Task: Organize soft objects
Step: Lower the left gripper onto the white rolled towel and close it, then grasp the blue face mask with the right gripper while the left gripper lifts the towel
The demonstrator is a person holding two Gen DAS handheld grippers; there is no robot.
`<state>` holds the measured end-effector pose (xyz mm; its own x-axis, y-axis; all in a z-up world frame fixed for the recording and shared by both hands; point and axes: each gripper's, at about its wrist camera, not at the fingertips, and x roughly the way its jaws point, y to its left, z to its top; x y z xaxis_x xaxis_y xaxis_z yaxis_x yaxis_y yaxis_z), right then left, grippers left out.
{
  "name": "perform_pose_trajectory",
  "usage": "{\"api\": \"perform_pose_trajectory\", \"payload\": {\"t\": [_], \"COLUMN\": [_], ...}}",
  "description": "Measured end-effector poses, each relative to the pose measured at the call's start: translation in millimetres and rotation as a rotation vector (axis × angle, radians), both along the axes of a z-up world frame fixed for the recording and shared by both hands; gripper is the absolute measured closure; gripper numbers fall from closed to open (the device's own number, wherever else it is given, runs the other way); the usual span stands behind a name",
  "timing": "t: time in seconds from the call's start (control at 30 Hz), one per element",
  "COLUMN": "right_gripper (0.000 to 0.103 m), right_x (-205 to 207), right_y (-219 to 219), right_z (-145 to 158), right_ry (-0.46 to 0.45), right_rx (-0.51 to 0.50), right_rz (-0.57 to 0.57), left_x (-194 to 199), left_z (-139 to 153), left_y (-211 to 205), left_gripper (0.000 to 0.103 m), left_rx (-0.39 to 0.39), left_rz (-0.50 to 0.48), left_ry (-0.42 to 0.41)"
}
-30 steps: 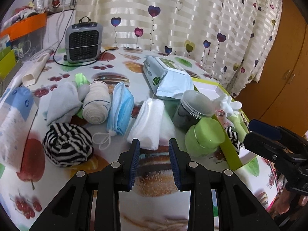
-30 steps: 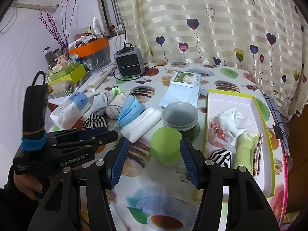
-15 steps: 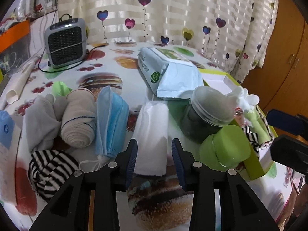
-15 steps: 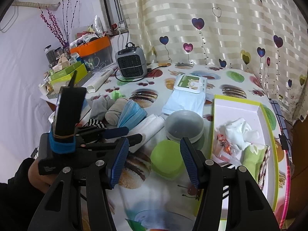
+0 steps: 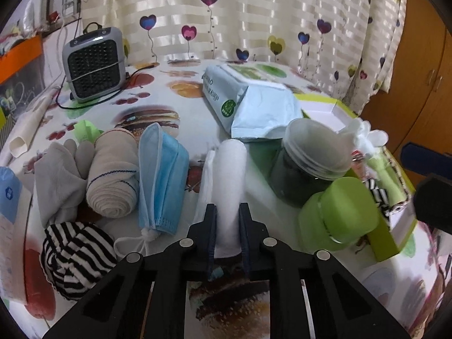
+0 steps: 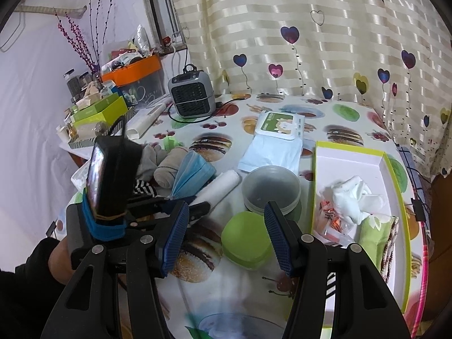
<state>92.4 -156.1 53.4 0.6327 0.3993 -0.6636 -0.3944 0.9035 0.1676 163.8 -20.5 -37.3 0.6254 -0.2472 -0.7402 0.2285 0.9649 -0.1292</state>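
Fruit-print tablecloth (image 5: 175, 104), left tool (image 5: 227, 227) freshly clamped on white cloth roll (image 5: 228, 175), right tool (image 6: 226, 237) apart.

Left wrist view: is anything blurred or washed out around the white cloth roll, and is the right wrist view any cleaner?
Left wrist view: white cloth roll sharp but washed out; green jar smeared; edges bend with fisheye. Right wrist view: table centre crisp, bottom foreground blurred, curtain glary.

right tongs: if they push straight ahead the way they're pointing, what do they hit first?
Most likely the green-lidded jar: it sits on the table between and just beyond the open right tongs, with the grey-lidded jar behind it. Depth is uncertain in the fisheye view.
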Motion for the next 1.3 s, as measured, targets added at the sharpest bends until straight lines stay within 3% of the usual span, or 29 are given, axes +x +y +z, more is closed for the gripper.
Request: {"api": "perform_pose_trajectory", "payload": {"t": [0.27,0.77,1.3], "right_gripper": [0.047,0.046,0.046], "right_x": [-2.9,2.4,61.4], "right_y": [7.2,58.4,110.4], "right_z": [4.7,-1.8,-48.6], "right_ry": [-0.005,0.021,0.166], "right_rx": [0.0,-0.013,-0.058], "right_rz": [0.001,0.082,0.056], "left_x": [-34.8,-80.4,-87.1], "left_z": [19.1,16.0,16.2], "left_y": [16.9,82.9,127.1], "left_gripper": [0.089,0.089,0.089], "left_rx": [-0.093,-0.145,-0.189], "left_rz": [0.002,0.129,0.204], "left_ry": [-0.045,-0.049,-0.071]}}
